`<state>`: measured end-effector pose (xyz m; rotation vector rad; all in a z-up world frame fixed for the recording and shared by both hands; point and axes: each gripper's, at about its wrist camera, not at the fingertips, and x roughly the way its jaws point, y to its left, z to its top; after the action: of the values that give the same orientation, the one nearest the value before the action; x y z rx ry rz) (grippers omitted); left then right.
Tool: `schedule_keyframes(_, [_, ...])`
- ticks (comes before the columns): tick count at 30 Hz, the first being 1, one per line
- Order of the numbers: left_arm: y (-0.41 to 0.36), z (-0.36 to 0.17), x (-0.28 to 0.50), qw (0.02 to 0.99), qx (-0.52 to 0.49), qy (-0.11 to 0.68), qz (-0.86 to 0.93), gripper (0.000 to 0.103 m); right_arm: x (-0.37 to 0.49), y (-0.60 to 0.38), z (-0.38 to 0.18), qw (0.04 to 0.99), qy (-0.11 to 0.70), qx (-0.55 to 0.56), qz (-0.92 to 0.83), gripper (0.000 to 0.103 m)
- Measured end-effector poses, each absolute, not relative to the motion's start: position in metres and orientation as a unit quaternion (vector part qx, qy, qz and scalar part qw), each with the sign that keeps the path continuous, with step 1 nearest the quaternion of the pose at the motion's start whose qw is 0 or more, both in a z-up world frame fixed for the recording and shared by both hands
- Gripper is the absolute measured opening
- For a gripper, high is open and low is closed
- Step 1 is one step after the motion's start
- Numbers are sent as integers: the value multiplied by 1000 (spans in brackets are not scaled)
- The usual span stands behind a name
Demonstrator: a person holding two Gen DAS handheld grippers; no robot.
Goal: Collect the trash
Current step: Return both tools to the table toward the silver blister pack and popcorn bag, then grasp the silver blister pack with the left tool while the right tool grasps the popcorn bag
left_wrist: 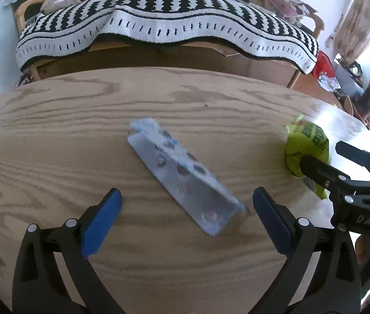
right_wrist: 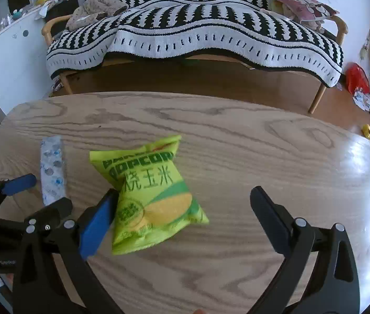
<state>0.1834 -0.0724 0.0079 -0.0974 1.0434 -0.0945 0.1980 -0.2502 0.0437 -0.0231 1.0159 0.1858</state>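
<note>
While both tongs gape wide, the left tongs (left_wrist: 185, 204) straddling the flat blister pack (left_wrist: 182, 175) may skid over it, and the right tongs (right_wrist: 182, 204) risk nudging the popcorn bag (right_wrist: 150, 196) across the worktop (right_wrist: 263, 141).

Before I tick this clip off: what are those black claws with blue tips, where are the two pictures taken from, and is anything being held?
No robot here: a person holds a two-finger tool in each hand, with a camera on each looking along its fingers. The left tool is open over a silver pill strip lying flat on the wooden table. The right tool is open around a green popcorn bag, also lying on the table; one blue pad is at the bag's edge. Nothing is held yet. Each tool also shows at the edge of the other's picture. A sofa with a striped blanket stands behind.
</note>
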Motion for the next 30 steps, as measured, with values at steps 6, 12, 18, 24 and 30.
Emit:
schedule_keyframes(6, [-66, 5, 195, 872, -23, 488, -31, 97, 214, -243, 34, 859, 500, -6, 106, 96])
schedule_keyframes(12, [-44, 3, 202, 877, -2, 481, -17, 97, 217, -232, 23, 864, 495, -36, 87, 96])
schedule_keyframes(18, [-14, 2, 201, 884, -15, 467, 9, 97, 218, -230, 20, 878, 472, -29, 71, 98])
schedule_keyframes(24, [-12, 0, 201, 890, -2, 457, -6, 97, 219, -229, 19, 880, 469, -26, 68, 98])
schedule_keyframes(30, [-18, -1, 203, 889, 14, 458, -15, 98, 220, -228, 19, 880, 469, -26, 69, 98])
